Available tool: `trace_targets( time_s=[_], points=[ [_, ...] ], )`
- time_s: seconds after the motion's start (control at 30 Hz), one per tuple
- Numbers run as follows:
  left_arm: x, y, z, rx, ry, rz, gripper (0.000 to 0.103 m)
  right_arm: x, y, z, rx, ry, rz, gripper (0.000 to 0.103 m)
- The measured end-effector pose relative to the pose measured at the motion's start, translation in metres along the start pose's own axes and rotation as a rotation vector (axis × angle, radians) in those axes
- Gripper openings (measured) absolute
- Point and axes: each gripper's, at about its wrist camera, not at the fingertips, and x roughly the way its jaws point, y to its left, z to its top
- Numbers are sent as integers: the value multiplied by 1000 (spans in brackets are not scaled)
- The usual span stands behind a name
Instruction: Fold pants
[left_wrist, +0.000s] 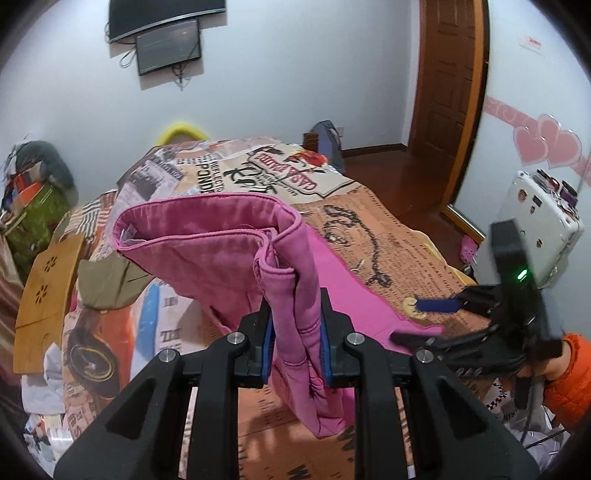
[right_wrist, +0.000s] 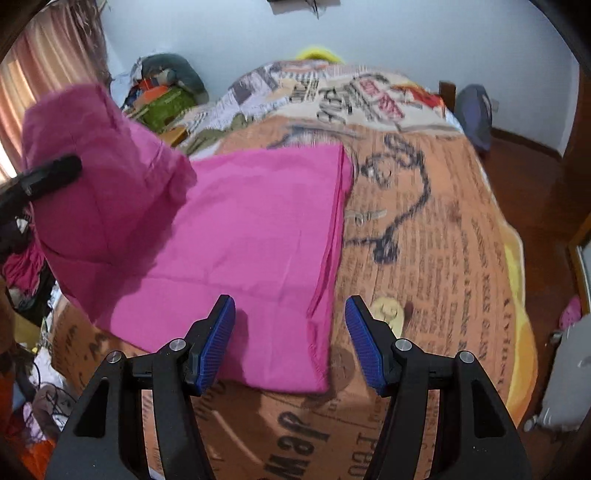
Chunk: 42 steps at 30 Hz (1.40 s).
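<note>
the pink pants (right_wrist: 243, 236) lie partly flat on the printed bedspread (right_wrist: 443, 229), with one end lifted off it by the left gripper (left_wrist: 297, 332). in the left wrist view that gripper's 2 blue pads are pressed against a bunched fold of the fabric, which rises between them and opens above into the waistband (its inside lining faces the camera), while a loose end hangs below the jaws. this view also shows the right gripper (left_wrist: 428, 315) off to the side, low over the bedspread near the edge of the flat pink cloth, held by a hand in an orange sleeve (left_wrist: 565, 376); its 2 fingers stand apart with nothing between them. the right wrist view gives what the other cannot: the flat part of the pants spread as a broad folded panel with a straight far edge, and the lifted part as a pink mound at the left with a black finger (right_wrist: 51, 173) of the left gripper against it. here the right gripper (right_wrist: 290, 343) is wide open, its blue pads (right_wrist: 218, 343) hovering just above the near hem without touching it. a wooden door (left_wrist: 447, 74) and wall-mounted screens (left_wrist: 166, 44) appear only from the left wrist.
</note>
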Motion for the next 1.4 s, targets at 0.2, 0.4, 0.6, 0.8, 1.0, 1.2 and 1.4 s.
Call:
trace_targets(
  time_s=[0.2, 0.4, 0.6, 0.8, 1.0, 1.2, 1.4],
  points=[
    [13, -16, 11, 9, 22, -54, 20, 1, -10, -5, 39, -13, 44, 58],
    [36, -32, 20, -7, 65, -130, 17, 0, -10, -5, 35, -25, 44, 58],
    [69, -39, 16, -57, 155, -196, 16, -2, -12, -8, 53, -30, 58, 58],
    [87, -49, 10, -62, 207, -211, 16, -8, -17, -10, 58, -33, 43, 58],
    [98, -65, 3, -22, 248, -198, 17, -20, -27, -12, 82, -52, 22, 58],
    [100, -72, 1, -4, 288, -210, 36, -29, -34, -12, 79, -75, -30, 58],
    [81, -66, 5, -6, 264, -208, 53, -38, -43, -10, 95, -90, -63, 58]
  ],
)
